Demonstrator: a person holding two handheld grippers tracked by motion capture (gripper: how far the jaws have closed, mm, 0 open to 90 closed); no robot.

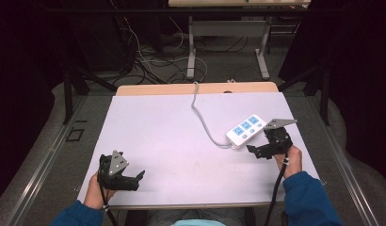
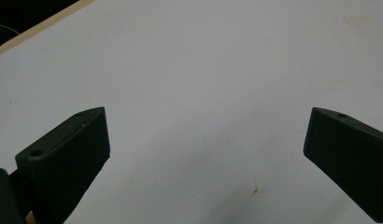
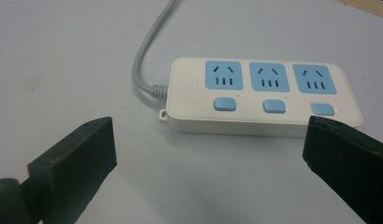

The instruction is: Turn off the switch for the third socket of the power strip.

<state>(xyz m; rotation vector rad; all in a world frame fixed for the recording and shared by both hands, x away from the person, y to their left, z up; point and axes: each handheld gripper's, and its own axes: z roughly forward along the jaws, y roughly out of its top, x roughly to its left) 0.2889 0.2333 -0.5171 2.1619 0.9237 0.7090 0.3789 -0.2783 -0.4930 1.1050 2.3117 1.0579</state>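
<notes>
A white power strip (image 1: 246,129) with three blue sockets and three blue buttons lies on the right part of the white table (image 1: 172,141); its grey cable (image 1: 203,123) runs off the far edge. My right gripper (image 1: 255,151) is open just in front of the strip, and in the right gripper view the strip (image 3: 262,95) lies beyond the spread jaws, untouched. My left gripper (image 1: 140,178) is open near the front left edge with nothing between its jaws, and in the left gripper view my left gripper (image 2: 206,149) hangs over bare white table (image 2: 203,70).
The table's wooden far edge (image 1: 196,88) shows past the white surface. Beyond it stand desk legs (image 1: 191,52) and tangled floor cables (image 1: 148,61). Dark frame bars flank both sides.
</notes>
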